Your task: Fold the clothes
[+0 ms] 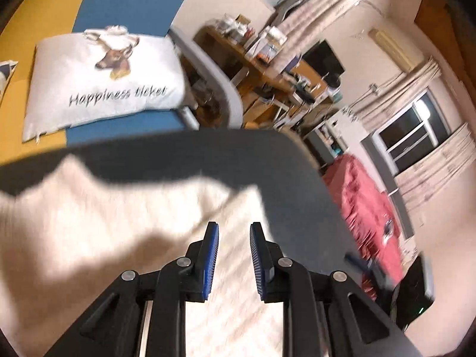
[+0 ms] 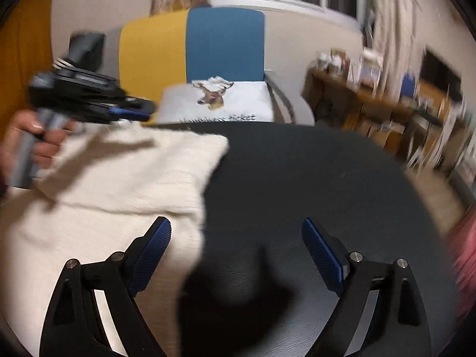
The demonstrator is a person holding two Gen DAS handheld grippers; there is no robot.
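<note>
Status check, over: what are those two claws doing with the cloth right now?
Left claw open, empty, above cream knitted garment. Right claw wide open at its edge. Garment flat on dark round table. Nothing in the way.

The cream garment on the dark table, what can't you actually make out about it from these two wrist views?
- What kind of garment it is: both views are motion-blurred and the frame edges cut it off, left and bottom.
- Its near part in the left wrist view: the left gripper covers it.
- Whether the right gripper touches its edge: unclear in the blur.
- The cushion lettering in the right wrist view: the table rim cuts it.
</note>
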